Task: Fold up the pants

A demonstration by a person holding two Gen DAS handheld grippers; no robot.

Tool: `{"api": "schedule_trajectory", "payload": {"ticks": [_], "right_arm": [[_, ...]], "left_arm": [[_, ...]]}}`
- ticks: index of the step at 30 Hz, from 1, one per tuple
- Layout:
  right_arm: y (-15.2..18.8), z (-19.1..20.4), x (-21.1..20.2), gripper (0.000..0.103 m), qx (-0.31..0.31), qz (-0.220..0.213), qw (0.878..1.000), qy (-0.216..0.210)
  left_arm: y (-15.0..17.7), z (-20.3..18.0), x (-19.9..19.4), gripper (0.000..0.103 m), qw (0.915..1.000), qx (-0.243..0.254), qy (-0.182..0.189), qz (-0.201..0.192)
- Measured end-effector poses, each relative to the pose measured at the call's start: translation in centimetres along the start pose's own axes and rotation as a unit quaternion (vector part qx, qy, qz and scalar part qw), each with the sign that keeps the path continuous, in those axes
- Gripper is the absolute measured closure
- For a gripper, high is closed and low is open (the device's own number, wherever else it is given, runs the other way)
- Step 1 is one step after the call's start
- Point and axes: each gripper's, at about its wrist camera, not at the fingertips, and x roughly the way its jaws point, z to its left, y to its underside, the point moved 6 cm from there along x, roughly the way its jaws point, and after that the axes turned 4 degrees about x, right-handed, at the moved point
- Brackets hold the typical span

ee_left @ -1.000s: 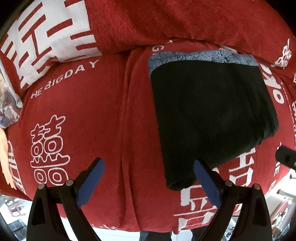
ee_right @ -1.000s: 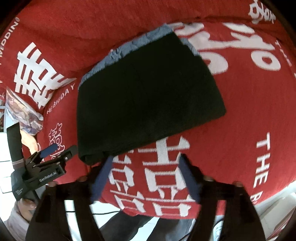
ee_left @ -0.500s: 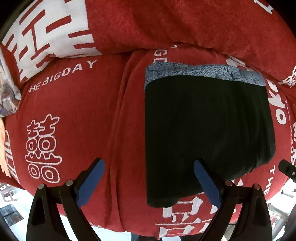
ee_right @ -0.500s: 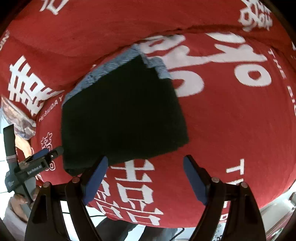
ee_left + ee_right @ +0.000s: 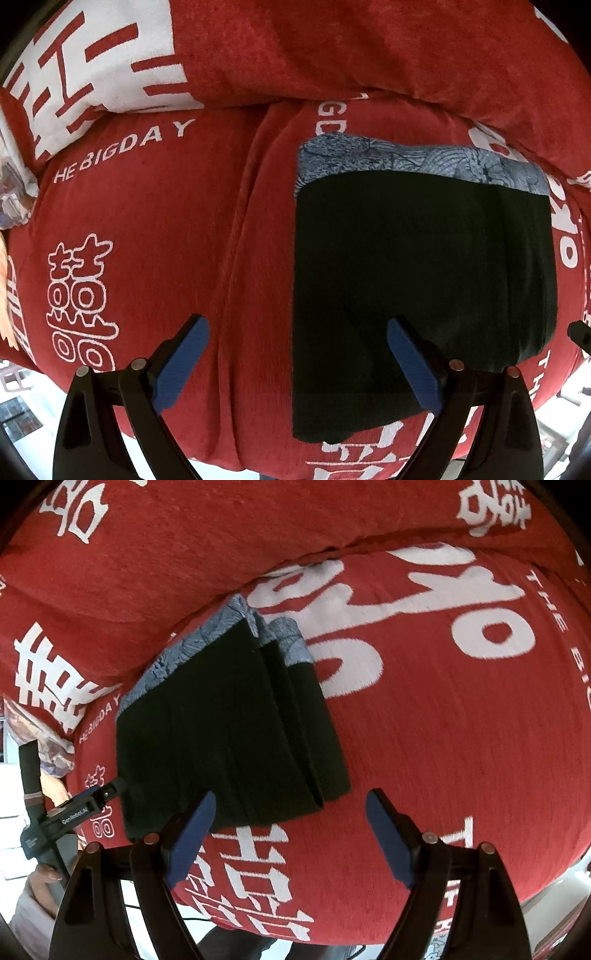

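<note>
My right tool (image 5: 580,334) barely pokes in at the right edge. The crumpled wrapper (image 5: 44,731) far left is cut off, and my left tool's (image 5: 295,365) finger (image 5: 415,363) hides some of the pants (image 5: 417,280).

This looks like a home, likely a living room: a sofa (image 5: 155,221) fills both views, draped in a red cover (image 5: 443,738) woven with white double-happiness characters and the words "THE BIG DAY". A back cushion (image 5: 369,48) in the same cloth rises at 12 o'clock. Folded pants (image 5: 424,277) lie on the seat, and pale floor (image 5: 22,417) shows at 7 o'clock.
</note>
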Motion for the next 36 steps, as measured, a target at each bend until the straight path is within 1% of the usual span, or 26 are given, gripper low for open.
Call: {"api": "schedule_trajectory", "payload": {"ticks": [3, 8, 10, 12, 13, 14, 15, 17, 18, 21, 24, 26, 27, 28, 30, 32, 33, 34, 36], "right_arm": [[-0.8, 0.4, 0.4, 0.017, -0.008, 0.002, 1.000, 0.000], [-2.7, 1.1, 0.6, 0.017, -0.036, -0.009, 0.999, -0.003], [-3.5, 1.2, 0.6, 0.020, -0.044, -0.016, 0.999, -0.006], [-4.2, 1.2, 0.7, 0.037, -0.051, -0.019, 0.998, -0.014], [-4.6, 1.2, 0.9, 0.041, -0.053, -0.016, 0.998, -0.017], [-4.9, 1.2, 1.2, 0.048, -0.054, -0.013, 0.998, -0.022], [-5.1, 1.2, 1.4, 0.050, -0.054, -0.009, 0.998, -0.027], [-5.8, 1.4, 2.1, 0.050, -0.050, -0.001, 0.998, -0.044], [-6.3, 1.6, 2.4, 0.050, -0.048, -0.001, 0.997, -0.054], [-7.2, 2.6, 3.3, 0.050, -0.050, 0.007, 0.996, -0.080], [-8.2, 3.8, 4.2, 0.050, -0.067, 0.012, 0.994, -0.086], [-8.7, 4.5, 4.8, 0.052, -0.080, 0.018, 0.993, -0.081], [-9.1, 4.8, 5.3, 0.070, -0.086, 0.027, 0.993, -0.074], [-9.2, 4.9, 5.6, 0.077, -0.089, 0.033, 0.993, -0.069], [-9.2, 5.1, 5.5, 0.086, -0.104, 0.040, 0.992, -0.051], [-8.5, 5.3, 5.0, 0.089, -0.128, 0.038, 0.990, -0.038], [-8.0, 5.1, 5.0, 0.089, -0.129, 0.041, 0.990, -0.030], [-7.7, 4.8, 5.3, 0.090, -0.124, 0.046, 0.991, -0.024], [-6.8, 3.9, 6.0, 0.090, -0.103, 0.055, 0.993, -0.027]], "left_arm": [[-0.2, 0.2, 0.3, 0.005, 1.0000, -0.007, 0.001, 0.000], [-0.1, 0.4, 0.5, 0.005, 0.9999, -0.011, -0.002, 0.000], [-0.1, 0.4, 0.7, 0.005, 0.9999, -0.011, -0.002, -0.003], [0.1, 0.5, 1.0, 0.005, 0.9999, -0.016, 0.000, -0.004], [0.1, 0.5, 1.2, 0.005, 0.9998, -0.021, 0.003, -0.002], [0.2, 0.5, 1.5, 0.005, 0.9996, -0.028, 0.007, 0.001], [0.3, 0.5, 1.7, 0.005, 0.9992, -0.036, 0.015, 0.003], [0.5, 0.3, 2.0, 0.005, 0.9987, -0.045, 0.023, 0.002], [0.5, 0.2, 2.1, 0.000, 0.9987, -0.046, 0.022, 0.001], [0.6, -0.1, 2.3, 0.000, 0.9987, -0.045, 0.024, 0.001], [0.4, -0.3, 2.3, 0.000, 0.9987, -0.044, 0.027, -0.002], [0.4, -0.3, 2.3, 0.000, 0.9985, -0.047, 0.029, -0.002], [0.3, -0.4, 2.2, 0.000, 0.9984, -0.048, 0.029, -0.002], [0.3, -0.5, 2.0, 0.000, 0.9985, -0.047, 0.028, -0.002], [0.6, -0.9, 1.7, 0.000, 0.9989, -0.037, 0.029, -0.006], [0.9, -1.2, 1.9, 0.000, 0.9992, -0.027, 0.029, -0.003], [1.1, -1.5, 2.3, 0.000, 0.9992, -0.023, 0.031, 0.001], [1.2, -1.7, 2.7, 0.000, 0.9990, -0.026, 0.037, 0.003], [1.3, -1.9, 3.0, 0.000, 0.9982, -0.036, 0.048, 0.007]]}}
